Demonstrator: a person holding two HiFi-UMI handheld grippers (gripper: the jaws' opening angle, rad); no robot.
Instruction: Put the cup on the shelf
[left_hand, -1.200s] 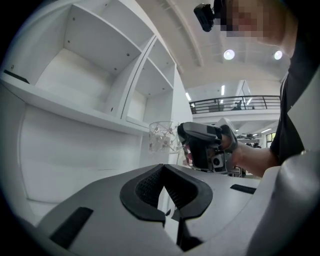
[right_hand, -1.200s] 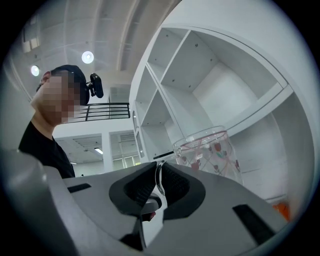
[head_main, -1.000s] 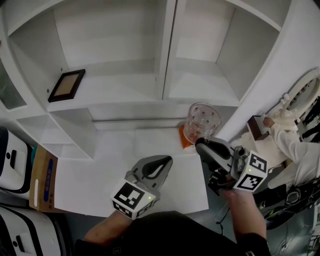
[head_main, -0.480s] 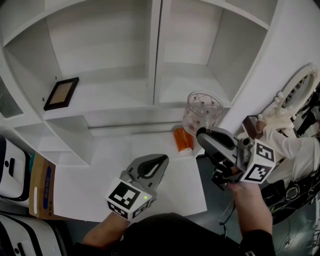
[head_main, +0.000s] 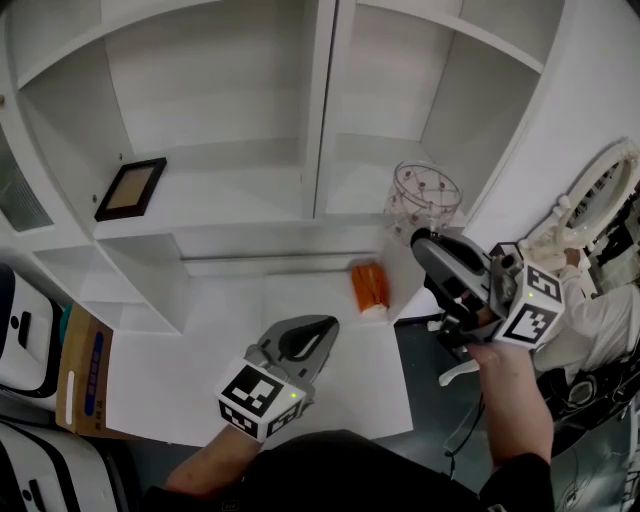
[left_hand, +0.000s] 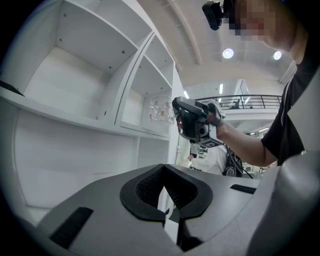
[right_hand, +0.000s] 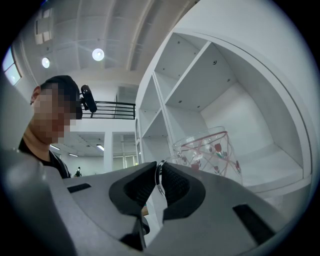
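Note:
The cup is clear glass with a red pattern, and it hangs in the air in front of the white shelf's lower right compartment. My right gripper is shut on the cup's near rim; in the right gripper view the glass edge sits pinched between the jaws and the cup stands just beyond them. In the left gripper view the cup shows at the tip of the right gripper. My left gripper rests low over the white table, shut and empty.
An orange object lies on the white table below the cup. A dark picture frame lies in the shelf's left compartment. An upright divider parts the two compartments. A cardboard box stands at the left.
My right gripper has risen with the cup, from just above the table toward the shelf's right compartment, uncovering the orange object. The left gripper has stayed put.

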